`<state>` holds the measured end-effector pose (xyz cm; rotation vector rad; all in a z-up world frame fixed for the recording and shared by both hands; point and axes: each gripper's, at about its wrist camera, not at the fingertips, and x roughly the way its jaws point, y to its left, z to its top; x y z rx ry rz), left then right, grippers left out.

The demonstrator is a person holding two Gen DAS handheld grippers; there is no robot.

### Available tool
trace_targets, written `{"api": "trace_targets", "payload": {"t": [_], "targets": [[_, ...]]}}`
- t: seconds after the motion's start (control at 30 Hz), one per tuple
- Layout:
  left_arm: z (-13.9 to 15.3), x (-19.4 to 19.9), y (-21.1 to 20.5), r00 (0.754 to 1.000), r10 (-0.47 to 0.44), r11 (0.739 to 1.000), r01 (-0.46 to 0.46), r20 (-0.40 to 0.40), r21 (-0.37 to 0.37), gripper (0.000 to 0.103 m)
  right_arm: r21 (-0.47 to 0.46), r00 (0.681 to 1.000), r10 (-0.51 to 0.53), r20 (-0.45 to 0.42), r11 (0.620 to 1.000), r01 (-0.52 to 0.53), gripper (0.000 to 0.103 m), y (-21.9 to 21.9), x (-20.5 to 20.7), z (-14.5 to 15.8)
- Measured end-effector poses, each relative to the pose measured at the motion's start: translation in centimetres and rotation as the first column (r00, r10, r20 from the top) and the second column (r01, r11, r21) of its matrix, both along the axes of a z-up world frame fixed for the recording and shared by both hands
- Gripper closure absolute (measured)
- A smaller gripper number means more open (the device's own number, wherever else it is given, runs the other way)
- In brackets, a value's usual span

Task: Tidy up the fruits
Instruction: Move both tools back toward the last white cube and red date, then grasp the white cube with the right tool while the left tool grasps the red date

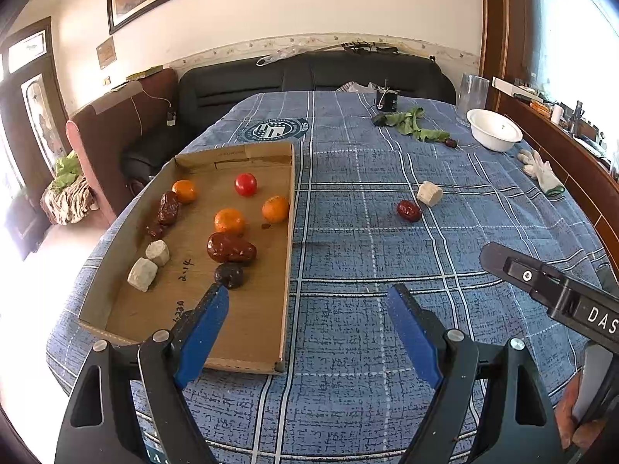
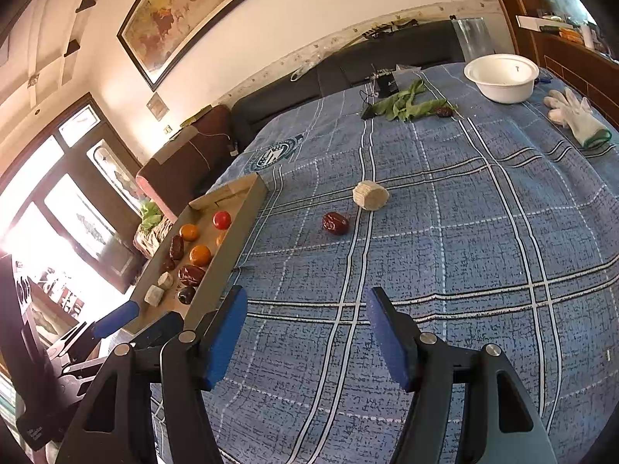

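A shallow cardboard tray (image 1: 271,309) sat at the left of the blue plaid tabletop (image 1: 367,270), holding oranges, a red tomato (image 1: 245,184) and dark dates. To its right, one red date (image 1: 409,210) lay on the cloth just beside a pale stone-like lump (image 1: 429,193). The left claw (image 1: 309,328) and the right claw (image 2: 305,332) both hovered released, holding nothing.

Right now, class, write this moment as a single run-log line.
left tool: open, empty | right tool: open, empty | cardboard tray: fruit inside | red date and pale block: on cloth, outside tray
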<state>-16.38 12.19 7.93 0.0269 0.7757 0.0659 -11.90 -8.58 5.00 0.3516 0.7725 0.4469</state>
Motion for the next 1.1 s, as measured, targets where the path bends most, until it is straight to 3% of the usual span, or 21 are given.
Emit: {"api": "trace_targets", "payload": {"t": [0.2, 0.4, 0.63, 0.77, 0.9, 1.1], "targets": [[-0.3, 0.1, 0.0, 1.000, -0.012, 1.000, 0.012, -0.010, -0.026, 0.020, -0.003, 1.000, 0.000, -0.017, 1.000, 0.000, 0.033, 0.1, 0.2, -0.6], [0.3, 0.0, 0.3, 0.999, -0.010, 0.999, 0.011, 0.032, -0.033, 0.020, -0.007, 0.999, 0.005, -0.035, 1.000, -0.005, 0.032, -0.6, 0.5, -0.7], [0.9, 0.7, 0.6, 0.998, -0.036, 0.996, 0.040, 0.041, -0.080, 0.020, -0.060, 0.996, -0.020, -0.081, 0.998, 0.016, 0.032, -3.8, 1.6, 0.2], [0.6, 1.6, -0.1, 0.998, -0.067, 0.992, 0.069, 0.022, -0.110, 0.020, -0.063, 0.994, -0.032, -0.101, 0.998, 0.026, 0.032, -5.5, 4.0, 2.0], [0.7, 2.2, -1.3, 0.994, -0.105, 0.986, 0.105, 0.011, -0.126, 0.020, -0.113, 0.997, -0.049, -0.064, 0.993, 0.042, 0.029, -5.3, 6.8, 3.4], [1.5, 4.3, -2.6, 0.990, -0.139, 0.980, 0.142, 0.028, -0.140, 0.020, -0.158, 0.998, -0.011, -0.069, 0.987, 0.000, 0.029, -2.9, 12.3, 1.4]]}}
